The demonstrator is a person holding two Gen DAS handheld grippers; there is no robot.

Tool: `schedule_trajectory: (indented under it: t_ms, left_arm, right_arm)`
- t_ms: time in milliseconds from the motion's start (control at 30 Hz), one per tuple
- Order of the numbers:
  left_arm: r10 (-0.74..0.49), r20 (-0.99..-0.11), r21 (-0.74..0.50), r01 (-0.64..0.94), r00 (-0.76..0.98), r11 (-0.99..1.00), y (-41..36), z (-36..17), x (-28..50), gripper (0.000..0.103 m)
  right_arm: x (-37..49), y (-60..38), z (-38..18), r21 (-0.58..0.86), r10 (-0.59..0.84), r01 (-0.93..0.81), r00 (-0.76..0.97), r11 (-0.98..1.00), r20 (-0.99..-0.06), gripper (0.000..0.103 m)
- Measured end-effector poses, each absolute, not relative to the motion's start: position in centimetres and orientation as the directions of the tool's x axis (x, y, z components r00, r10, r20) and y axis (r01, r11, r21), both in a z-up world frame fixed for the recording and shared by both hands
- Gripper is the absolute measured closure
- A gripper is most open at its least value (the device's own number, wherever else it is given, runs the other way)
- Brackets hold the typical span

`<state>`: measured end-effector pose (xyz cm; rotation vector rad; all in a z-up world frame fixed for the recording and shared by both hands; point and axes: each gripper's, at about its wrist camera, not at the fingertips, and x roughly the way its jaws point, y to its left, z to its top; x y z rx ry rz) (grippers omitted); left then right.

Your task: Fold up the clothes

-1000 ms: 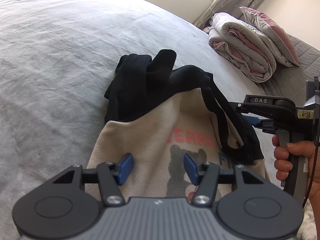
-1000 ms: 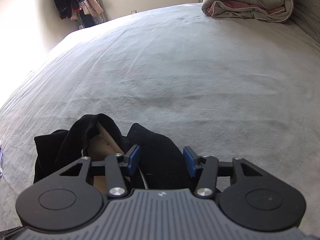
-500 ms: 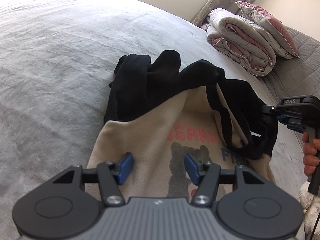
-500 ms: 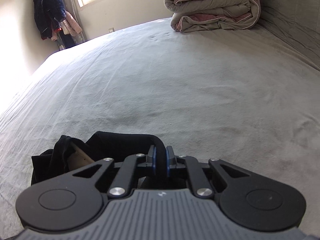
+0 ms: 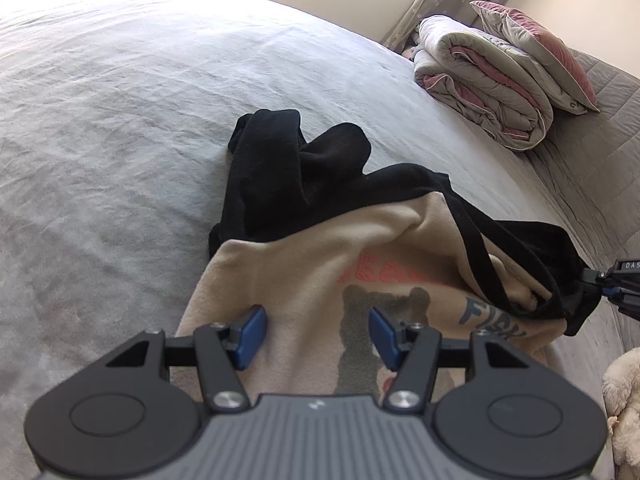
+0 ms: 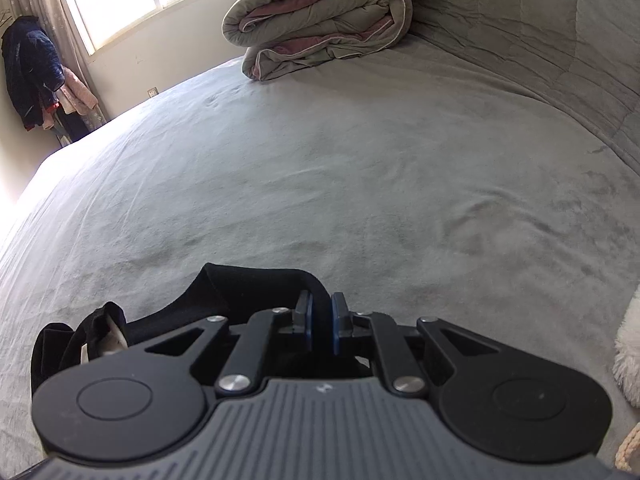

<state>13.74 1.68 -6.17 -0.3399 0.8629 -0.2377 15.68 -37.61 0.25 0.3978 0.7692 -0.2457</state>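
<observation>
Gripping a black sleeve edge, the right gripper (image 6: pixel 320 322) is clamping its pads on the sweatshirt (image 5: pixel 320 280), which is lying rumpled on the bed (image 5: pixel 120 120), beige body with black sleeves bunched beyond. The left gripper (image 5: pixel 316 334) is hovering over the printed front, pads wide apart, holding nothing. It looks like a straightening step; next, the sleeve probably needs drawing outward and laying flat.

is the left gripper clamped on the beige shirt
No, the left gripper stands open over the beige shirt, its blue pads wide apart.
</observation>
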Motion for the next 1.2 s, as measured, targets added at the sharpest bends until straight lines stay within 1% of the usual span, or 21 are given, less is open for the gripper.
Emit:
schedule_trajectory:
  t_ms: [100,133,200,233,267,300,367,400,433,633,833,1033,1067,1100,1133,1167,1200]
  left_arm:
    - [-0.341,-0.699,-0.392,0.062,0.629,0.918,1.8,-6.1,13.7,0.044]
    - [-0.342,-0.699,-0.394,0.060,0.629,0.917,1.9,-6.0,13.7,0.045]
    - [-0.347,-0.701,-0.400,0.060,0.623,0.914,2.2,-5.7,13.6,0.045]
    - [-0.344,-0.703,-0.398,0.056,0.622,0.916,2.5,-5.4,13.6,0.045]
    - [-0.334,-0.704,-0.391,0.050,0.627,0.919,2.8,-5.1,13.6,0.045]
    - [-0.320,-0.703,-0.382,0.043,0.635,0.923,3.2,-4.7,13.7,0.045]
    - [-0.293,-0.701,-0.363,0.028,0.650,0.931,4.1,-3.9,14.5,0.044]
    - [-0.279,-0.702,-0.354,0.018,0.655,0.935,4.5,-3.6,15.0,0.044]
    - [-0.264,-0.703,-0.345,0.007,0.660,0.938,4.9,-3.2,15.7,0.044]
    - [-0.230,-0.714,-0.327,-0.025,0.661,0.945,6.9,-2.0,21.9,0.044]
    - [-0.309,-0.753,-0.392,-0.018,0.581,0.920,6.3,-3.1,28.2,0.045]
    - [-0.274,-0.815,-0.335,-0.028,0.511,0.942,4.3,-5.2,31.8,0.045]
    - [-0.248,-0.821,-0.306,-0.030,0.514,0.951,3.9,-5.4,31.9,0.046]
    - [-0.223,-0.825,-0.273,-0.020,0.519,0.962,3.5,-5.5,32.0,0.048]
    - [-0.203,-0.828,-0.244,-0.011,0.523,0.970,3.2,-5.5,32.0,0.049]
    - [-0.182,-0.830,-0.220,-0.009,0.527,0.975,3.0,-5.5,31.9,0.055]
    - [-0.164,-0.830,-0.197,-0.006,0.533,0.980,2.9,-5.4,31.7,0.067]
  right_arm:
    - [14.8,-38.4,-1.1,0.279,-0.052,0.374,0.674,0.885,-0.737,0.093]
    - [15.0,-38.2,-1.2,0.274,-0.044,0.355,0.676,0.894,-0.735,0.093]
    - [15.5,-37.7,-1.2,0.263,-0.026,0.318,0.681,0.911,-0.732,0.090]
    - [15.7,-37.5,-1.3,0.257,-0.018,0.299,0.683,0.919,-0.731,0.085]
    - [15.9,-37.2,-1.3,0.251,-0.009,0.280,0.684,0.927,-0.729,0.083]
    - [16.1,-37.0,-1.3,0.245,0.000,0.261,0.686,0.934,-0.728,0.083]
    - [16.5,-36.6,-1.4,0.233,0.017,0.222,0.688,0.947,-0.725,0.073]
    - [16.8,-36.3,-1.4,0.227,0.026,0.203,0.689,0.953,-0.724,0.059]
    - [17.0,-36.1,-1.5,0.221,0.035,0.183,0.690,0.958,-0.723,0.051]
    - [18.3,-34.7,-1.7,0.182,0.089,0.063,0.690,0.981,-0.718,0.051]
    - [21.8,-30.5,-3.9,0.095,0.131,-0.092,0.623,0.991,-0.771,0.051]
    - [23.4,-27.1,-5.4,-0.017,0.109,-0.203,0.594,0.979,-0.797,0.049]
    - [23.5,-26.8,-5.5,-0.033,0.104,-0.214,0.595,0.976,-0.797,0.054]
    - [23.6,-26.4,-5.6,-0.048,0.099,-0.226,0.596,0.973,-0.797,0.058]
    - [23.6,-26.0,-5.6,-0.064,0.094,-0.237,0.597,0.969,-0.797,0.069]
    - [23.7,-25.6,-5.7,-0.079,0.089,-0.249,0.599,0.965,-0.796,0.076]
    - [23.8,-25.3,-5.8,-0.095,0.083,-0.259,0.600,0.961,-0.796,0.079]
